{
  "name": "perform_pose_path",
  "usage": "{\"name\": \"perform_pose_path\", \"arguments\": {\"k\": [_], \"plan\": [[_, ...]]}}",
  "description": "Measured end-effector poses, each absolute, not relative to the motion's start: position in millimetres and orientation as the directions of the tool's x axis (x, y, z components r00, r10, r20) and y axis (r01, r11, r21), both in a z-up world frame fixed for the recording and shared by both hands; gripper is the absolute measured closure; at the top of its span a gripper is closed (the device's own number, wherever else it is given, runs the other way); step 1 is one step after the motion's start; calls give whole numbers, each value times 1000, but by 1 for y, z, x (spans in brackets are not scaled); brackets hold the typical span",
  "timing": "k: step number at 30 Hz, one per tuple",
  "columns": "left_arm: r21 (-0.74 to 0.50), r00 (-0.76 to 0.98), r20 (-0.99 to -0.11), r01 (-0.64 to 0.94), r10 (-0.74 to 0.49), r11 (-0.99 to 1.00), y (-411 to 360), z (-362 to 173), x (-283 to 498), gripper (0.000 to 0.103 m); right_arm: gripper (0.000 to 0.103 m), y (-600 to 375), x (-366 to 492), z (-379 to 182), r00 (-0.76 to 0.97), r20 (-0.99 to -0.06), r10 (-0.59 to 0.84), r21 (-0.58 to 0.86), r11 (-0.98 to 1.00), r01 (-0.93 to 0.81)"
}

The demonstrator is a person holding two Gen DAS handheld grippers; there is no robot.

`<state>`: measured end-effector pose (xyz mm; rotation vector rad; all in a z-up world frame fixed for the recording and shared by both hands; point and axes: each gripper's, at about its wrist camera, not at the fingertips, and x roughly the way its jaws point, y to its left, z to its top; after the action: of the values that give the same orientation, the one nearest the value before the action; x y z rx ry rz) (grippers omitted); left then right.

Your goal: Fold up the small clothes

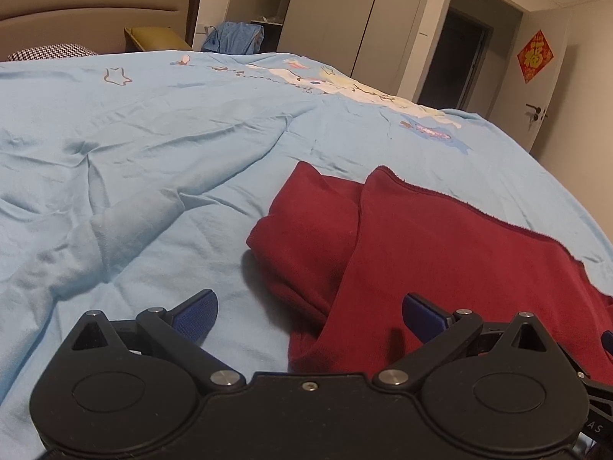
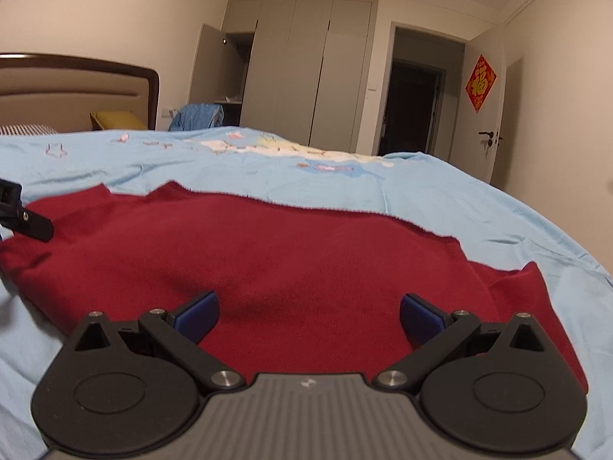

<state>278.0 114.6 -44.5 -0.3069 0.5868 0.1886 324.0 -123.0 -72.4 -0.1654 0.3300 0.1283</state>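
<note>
Wrinkled light-blue bedsheet (image 1: 153,145), padded headboard (image 1: 92,11), grey wardrobe (image 2: 306,73), red door ornament (image 2: 480,83).

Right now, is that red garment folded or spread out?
Partly folded: the red garment has one layer doubled over another near its left end.

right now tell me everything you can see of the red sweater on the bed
The red sweater is a dark red knit, soft and slightly fuzzy at its far edge. It lies spread mostly flat on the light blue bedsheet, not yet neatly folded. In the left wrist view one part is folded over another, leaving an overlapping layer and a rounded lump at its left end. Both the left claw and the right claw are open and hold none of it; whether either touches the cloth cannot be told.
</note>
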Motion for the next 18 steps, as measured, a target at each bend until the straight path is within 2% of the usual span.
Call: {"name": "perform_pose_path", "arguments": {"k": [10, 16, 18], "plan": [[-170, 812, -573, -248, 109, 954, 102, -49, 272, 1, 0, -125, 322, -79, 947, -305, 103, -127, 981, -148], [-316, 833, -553, -219, 9, 923, 111, -47, 268, 2, 0, -132, 322, -81, 948, -300, 109, -121, 981, -151], [-358, 841, -541, -221, -9, 907, 115, -48, 267, 9, 0, -132, 322, -82, 948, -299, 109, -120, 981, -151]]}}
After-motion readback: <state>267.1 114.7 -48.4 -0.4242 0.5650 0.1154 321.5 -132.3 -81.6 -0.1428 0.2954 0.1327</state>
